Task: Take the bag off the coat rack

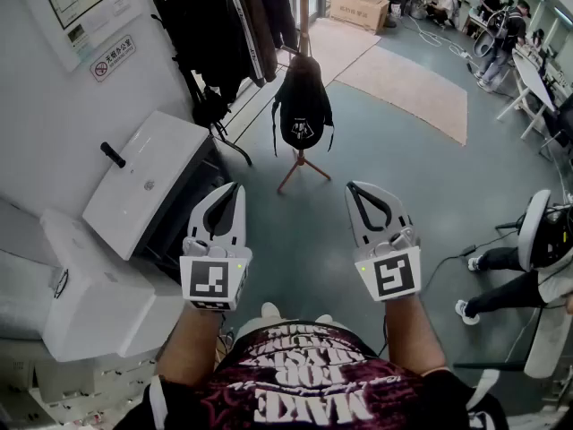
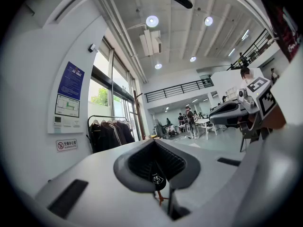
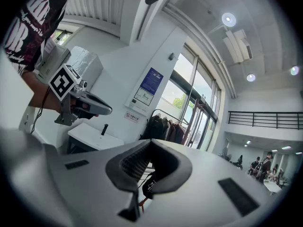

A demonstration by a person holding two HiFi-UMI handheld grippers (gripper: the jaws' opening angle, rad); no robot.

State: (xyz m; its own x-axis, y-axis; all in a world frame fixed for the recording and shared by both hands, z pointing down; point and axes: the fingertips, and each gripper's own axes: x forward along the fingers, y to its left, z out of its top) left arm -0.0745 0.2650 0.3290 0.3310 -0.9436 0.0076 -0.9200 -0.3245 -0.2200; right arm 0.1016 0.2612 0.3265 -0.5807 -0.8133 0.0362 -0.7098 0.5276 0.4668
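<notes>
A black bag [image 1: 302, 106] with a small white logo hangs on a slim wooden coat rack [image 1: 304, 12] that stands on splayed feet on the grey floor, well ahead of both grippers. My left gripper [image 1: 235, 189] and right gripper [image 1: 354, 189] are held level side by side, apart from the bag, both shut with nothing in them. In the left gripper view the bag [image 2: 157, 179] shows small through the hole in the closed left gripper [image 2: 153, 141]. In the right gripper view the bag [image 3: 149, 186] shows the same way through the right gripper [image 3: 150, 141].
A clothes rail with dark coats [image 1: 224, 21] stands left of the coat rack. A white cabinet [image 1: 148, 186] and white boxes [image 1: 81, 294] line the left wall. People sit at tables [image 1: 510, 34] far right, and a seated person's legs [image 1: 501, 280] are near right.
</notes>
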